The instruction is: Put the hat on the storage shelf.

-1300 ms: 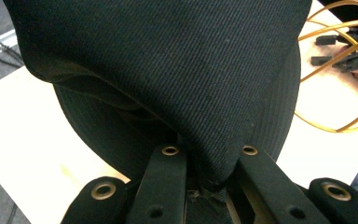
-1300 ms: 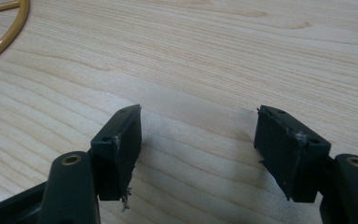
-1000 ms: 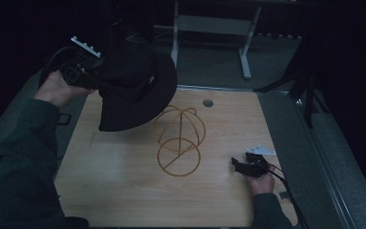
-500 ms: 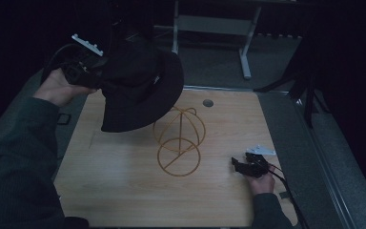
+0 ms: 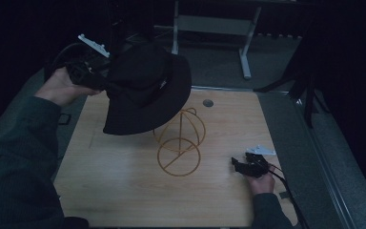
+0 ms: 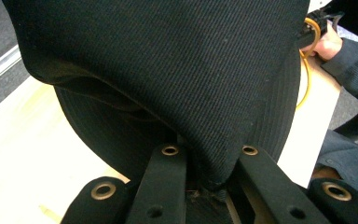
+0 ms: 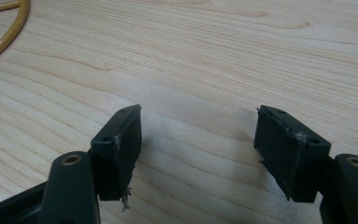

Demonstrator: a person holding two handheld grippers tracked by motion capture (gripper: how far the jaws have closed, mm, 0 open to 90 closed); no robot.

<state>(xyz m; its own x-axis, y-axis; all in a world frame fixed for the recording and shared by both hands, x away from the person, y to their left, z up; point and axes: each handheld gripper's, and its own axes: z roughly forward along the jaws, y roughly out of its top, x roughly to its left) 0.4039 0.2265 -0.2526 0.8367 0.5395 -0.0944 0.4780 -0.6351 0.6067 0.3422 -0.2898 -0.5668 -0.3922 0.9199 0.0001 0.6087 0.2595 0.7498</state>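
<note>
High view, from left to right: the left claw (image 5: 93, 78) is held up above the far left part of the worktop (image 5: 124, 191), its jaws pinching the brim of a black bucket hat (image 5: 145, 90). The hat hangs in the air, tilted, with its lower edge just over the top of the gold wire stand (image 5: 179, 143); whether cloth and wire touch cannot be told. The stand sits upright near the middle of the worktop, its ring base flat on the wood. Further right, the right claw (image 5: 240, 166) rests low near the front right corner, apart from the stand. In the left gripper view the hat (image 6: 168, 70) is gathered between the two jaws. In the right gripper view the right claw (image 7: 198, 149) is spread wide over bare wood, holding nothing.

By my judgement the hat is lifted and carried to the stand, but not yet settled on it: lowering the crown over the wire dome and letting go remain.
</note>
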